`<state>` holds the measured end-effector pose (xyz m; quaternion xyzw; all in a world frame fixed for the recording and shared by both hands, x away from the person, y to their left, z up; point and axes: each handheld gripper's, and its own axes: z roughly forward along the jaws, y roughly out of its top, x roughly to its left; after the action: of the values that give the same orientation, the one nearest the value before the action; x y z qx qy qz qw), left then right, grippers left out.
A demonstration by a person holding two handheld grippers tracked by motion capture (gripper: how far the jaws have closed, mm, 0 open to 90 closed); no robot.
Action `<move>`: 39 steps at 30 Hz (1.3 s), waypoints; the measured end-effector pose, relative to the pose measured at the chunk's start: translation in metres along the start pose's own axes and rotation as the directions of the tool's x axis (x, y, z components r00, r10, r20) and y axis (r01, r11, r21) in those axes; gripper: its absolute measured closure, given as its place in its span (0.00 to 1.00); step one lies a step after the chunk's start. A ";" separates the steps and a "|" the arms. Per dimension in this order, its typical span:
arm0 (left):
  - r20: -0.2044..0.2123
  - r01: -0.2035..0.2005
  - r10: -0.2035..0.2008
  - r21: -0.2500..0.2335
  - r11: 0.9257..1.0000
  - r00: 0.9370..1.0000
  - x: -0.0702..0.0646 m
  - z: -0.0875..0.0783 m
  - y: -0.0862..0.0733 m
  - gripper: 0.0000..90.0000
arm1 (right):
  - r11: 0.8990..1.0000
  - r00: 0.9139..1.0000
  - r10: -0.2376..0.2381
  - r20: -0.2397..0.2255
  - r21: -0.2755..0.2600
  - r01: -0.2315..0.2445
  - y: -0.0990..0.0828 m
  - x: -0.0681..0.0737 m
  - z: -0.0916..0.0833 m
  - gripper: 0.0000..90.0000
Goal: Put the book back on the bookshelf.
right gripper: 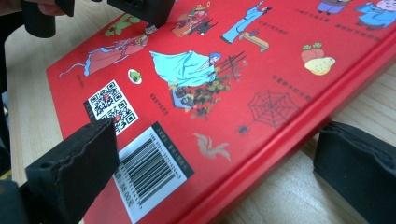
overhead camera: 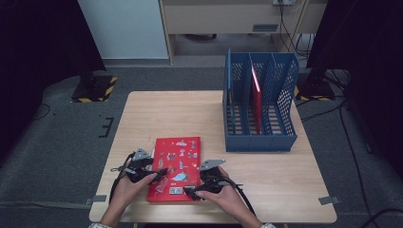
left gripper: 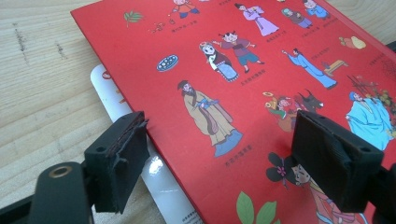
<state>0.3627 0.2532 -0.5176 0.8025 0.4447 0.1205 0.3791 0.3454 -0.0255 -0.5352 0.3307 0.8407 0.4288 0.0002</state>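
Item: red book (overhead camera: pixel 175 167), flat on tabletop (overhead camera: pixel 142 114). Left gripper (left gripper: pixel 224 163) and right gripper (right gripper: pixel 219 186) fingers apart, straddling its edges, apparently unclamped. Advice: seat both deep before closing.

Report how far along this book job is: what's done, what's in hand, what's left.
Done: one red book already stands upright in the blue file rack. In hand: the flat red book lies near the table's front edge, with the left gripper and right gripper open at its two sides, jaws straddling its edges, not clamped. Left: probably gripping, lifting and slotting it into the rack.
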 end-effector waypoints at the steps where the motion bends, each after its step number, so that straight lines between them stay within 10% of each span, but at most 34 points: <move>1: 0.001 0.001 -0.001 0.000 1.000 1.000 0.000 0.000 0.000 0.20 | 1.000 1.000 -0.003 -0.001 0.001 0.003 0.001 0.000 0.000 0.00; 39: 0.038 -0.016 0.015 0.011 1.000 0.999 0.003 -0.002 -0.001 0.20 | 0.996 0.993 0.094 -0.068 0.001 -0.094 0.008 -0.017 -0.004 0.18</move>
<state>0.3627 0.2571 -0.5169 0.8101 0.4319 0.1060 0.3821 0.3620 -0.0345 -0.5321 0.3552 0.8232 0.4404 -0.0481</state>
